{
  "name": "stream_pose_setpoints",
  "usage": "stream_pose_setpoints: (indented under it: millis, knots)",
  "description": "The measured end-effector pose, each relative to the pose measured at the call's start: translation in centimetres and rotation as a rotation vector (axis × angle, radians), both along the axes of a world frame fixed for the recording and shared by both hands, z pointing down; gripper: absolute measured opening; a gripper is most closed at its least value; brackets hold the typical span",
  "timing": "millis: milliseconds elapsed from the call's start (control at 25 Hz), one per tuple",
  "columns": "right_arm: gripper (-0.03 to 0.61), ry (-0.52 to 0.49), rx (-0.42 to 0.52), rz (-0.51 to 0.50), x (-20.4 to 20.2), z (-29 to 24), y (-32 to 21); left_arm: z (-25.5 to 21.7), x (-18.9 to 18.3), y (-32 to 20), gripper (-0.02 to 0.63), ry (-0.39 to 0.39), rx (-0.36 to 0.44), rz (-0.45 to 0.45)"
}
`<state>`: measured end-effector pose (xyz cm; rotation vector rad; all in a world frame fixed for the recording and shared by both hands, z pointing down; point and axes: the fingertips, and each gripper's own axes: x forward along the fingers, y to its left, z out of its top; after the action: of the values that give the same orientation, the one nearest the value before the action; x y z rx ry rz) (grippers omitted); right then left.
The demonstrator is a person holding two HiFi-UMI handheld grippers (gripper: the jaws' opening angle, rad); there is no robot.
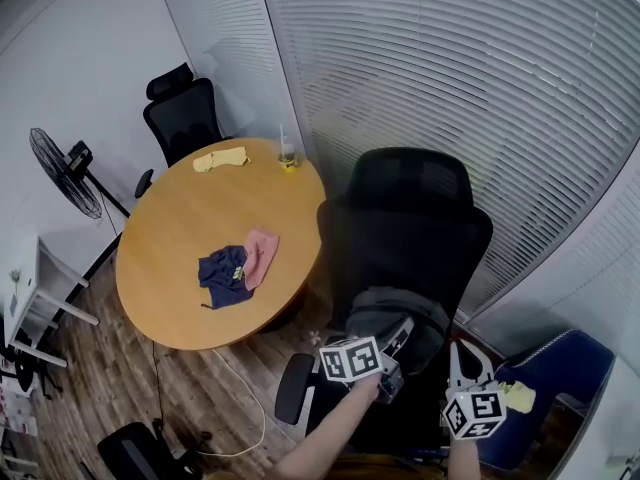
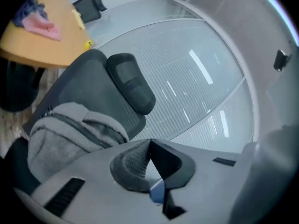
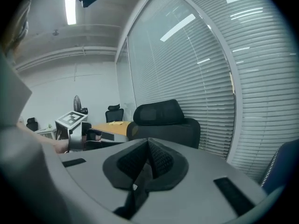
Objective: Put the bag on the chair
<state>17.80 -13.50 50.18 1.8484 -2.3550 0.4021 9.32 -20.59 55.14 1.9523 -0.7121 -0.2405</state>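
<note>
A grey bag (image 1: 398, 315) rests on the seat of the black office chair (image 1: 410, 223), leaning against its backrest. My left gripper (image 1: 399, 335) is just in front of the bag, with its jaws shut and nothing between them. In the left gripper view the bag (image 2: 70, 129) lies to the left of the shut tips (image 2: 149, 141), apart from them. My right gripper (image 1: 462, 360) hangs to the right of the seat. In its own view the jaws (image 3: 147, 141) are shut and empty, facing the chair (image 3: 161, 122).
A round wooden table (image 1: 190, 223) stands left of the chair, with a blue garment (image 1: 222, 273), a pink cloth (image 1: 262, 253), a yellow cloth (image 1: 220, 158) and a cup (image 1: 288, 156). A second black chair (image 1: 185, 113) and a fan (image 1: 65, 173) stand behind. A blue chair (image 1: 545, 373) is on the right.
</note>
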Motion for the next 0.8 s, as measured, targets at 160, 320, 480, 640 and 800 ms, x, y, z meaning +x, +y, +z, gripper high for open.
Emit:
stream_pose_setpoints:
  millis: [160, 320, 480, 640, 800]
  knots:
    - [0.012, 0.008, 0.025, -0.003, -0.3, -0.9, 0.0, -2.6, -0.8, 0.3, 0.023, -0.166, 0.179, 0.035]
    - [0.012, 0.025, 0.045, 0.008, -0.2, -2.1, -0.1, -4.8, -1.9, 0.5, 0.023, -0.290, 0.330, 0.034]
    - [0.012, 0.030, 0.058, 0.026, -0.1, -2.7, 0.1, -6.2, -2.6, 0.7, 0.023, -0.449, 0.482, 0.022]
    - [0.012, 0.038, 0.069, 0.029, -0.4, -3.2, 0.5, -7.8, -2.3, 1.4, 0.023, -0.412, 0.527, 0.061]
    - [0.012, 0.029, 0.083, 0.039, -0.4, -3.7, 0.7, -8.6, -2.1, 2.2, 0.023, -0.379, 0.557, 0.085]
